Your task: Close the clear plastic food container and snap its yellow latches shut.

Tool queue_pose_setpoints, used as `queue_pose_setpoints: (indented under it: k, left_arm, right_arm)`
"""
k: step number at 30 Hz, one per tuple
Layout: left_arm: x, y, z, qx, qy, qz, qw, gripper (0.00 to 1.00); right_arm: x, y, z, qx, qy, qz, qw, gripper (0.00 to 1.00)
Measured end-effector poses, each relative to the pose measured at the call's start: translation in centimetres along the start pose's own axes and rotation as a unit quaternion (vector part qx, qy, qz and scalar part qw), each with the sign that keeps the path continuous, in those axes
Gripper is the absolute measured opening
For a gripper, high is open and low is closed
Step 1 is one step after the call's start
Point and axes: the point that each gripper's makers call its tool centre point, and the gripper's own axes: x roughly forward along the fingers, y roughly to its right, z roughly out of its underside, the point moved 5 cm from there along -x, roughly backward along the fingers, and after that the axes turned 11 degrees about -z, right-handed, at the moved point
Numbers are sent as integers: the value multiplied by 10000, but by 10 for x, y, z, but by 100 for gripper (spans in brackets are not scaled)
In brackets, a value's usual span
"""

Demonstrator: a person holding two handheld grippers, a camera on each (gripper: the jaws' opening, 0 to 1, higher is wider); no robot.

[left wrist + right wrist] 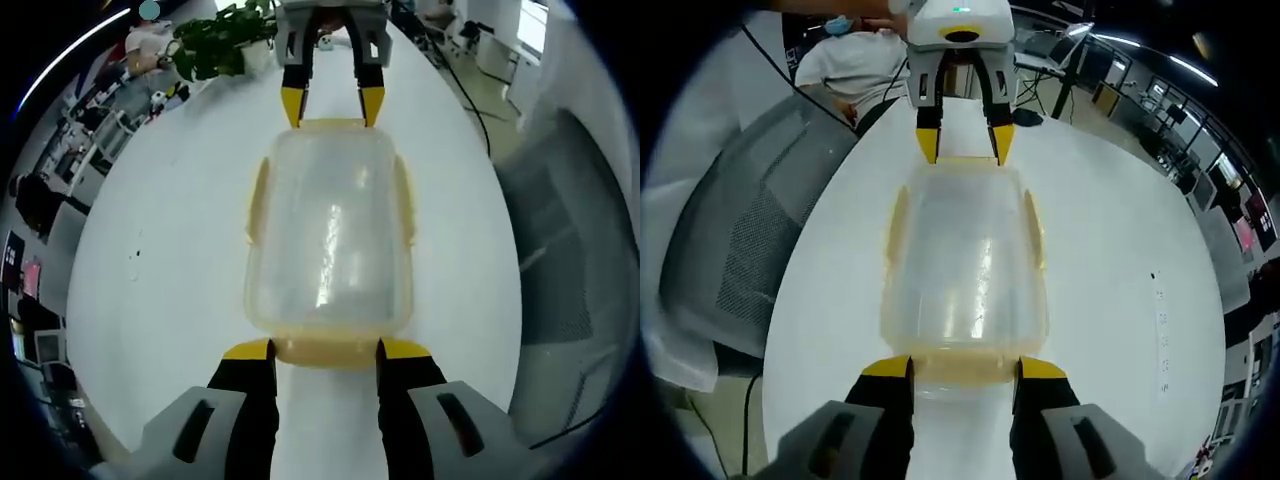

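A clear plastic container (330, 240) (965, 260) with its lid on lies lengthwise on the white table (170, 250). Yellow latches (258, 200) (1033, 225) stand slightly out from its long sides. My left gripper (327, 350) is open, and its yellow tips flank the yellow end latch (325, 352) nearest it. My right gripper (962, 368) is open the same way around the opposite end latch (962, 368). Each gripper shows at the far end in the other's view: the right gripper (332, 108), the left gripper (964, 142). I cannot tell whether any latch is snapped down.
A potted green plant (215, 40) stands at one end of the table. A grey mesh chair (570, 270) (740, 250) sits close against the table's long edge. A black cable (470, 90) runs along the table edge. A seated person (855, 60) is beyond the table.
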Motion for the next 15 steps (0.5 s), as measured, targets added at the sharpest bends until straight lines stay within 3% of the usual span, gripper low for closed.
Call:
queue_pose_setpoints:
  k: [15]
  left_arm:
    - [13,-1,-15,10,94,39,9999,36]
  right_arm:
    - [-8,2,18,74,-41,-26,10000,35]
